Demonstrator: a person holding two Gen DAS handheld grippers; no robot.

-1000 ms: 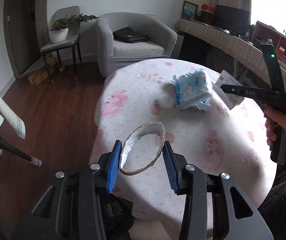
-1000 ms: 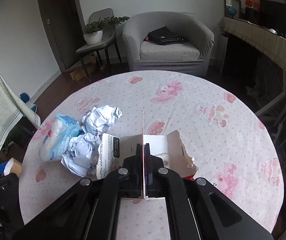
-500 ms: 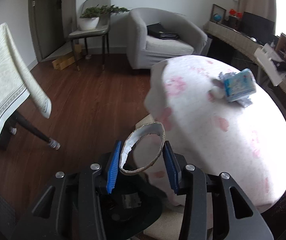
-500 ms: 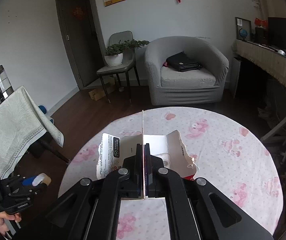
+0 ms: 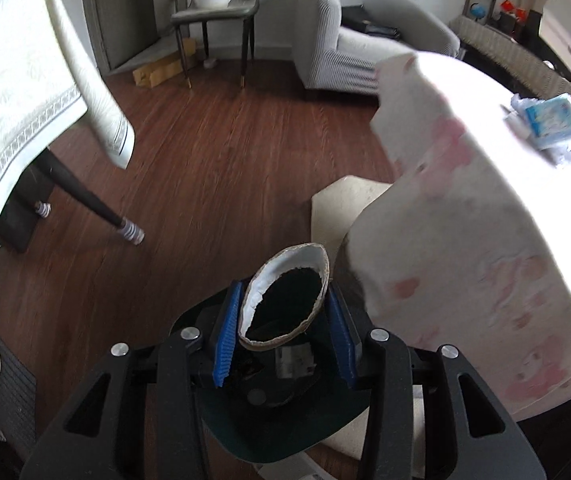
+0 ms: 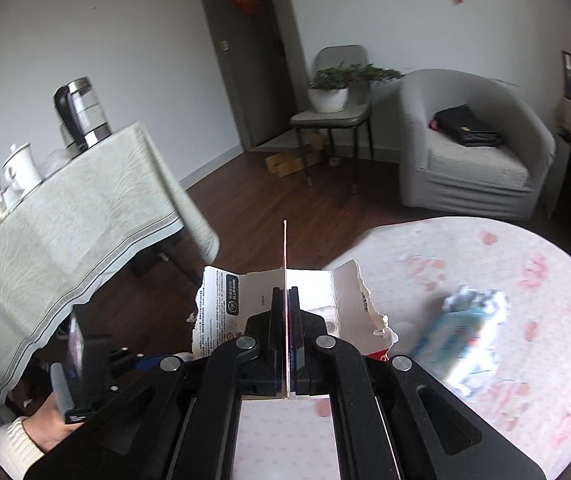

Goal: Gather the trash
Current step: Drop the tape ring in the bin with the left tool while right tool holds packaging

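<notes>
two hand-held grippers carry trash: left [image 5: 285,316] pinches a cardboard ring [image 5: 285,296] over the dark bin [image 5: 285,412] for dropping; right [image 6: 285,316], pressed together, clamps torn packaging [image 6: 221,300].

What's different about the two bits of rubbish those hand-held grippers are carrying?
The paper ring is a curved, squashed hoop; the torn carton is flat card with ragged edges. The left hand-held gripper stands partly open around the ring; the right hand-held gripper is pinched shut on a thin panel. The ring is plain, the carton printed. Both are white-faced scraps held clear of the table.
</notes>
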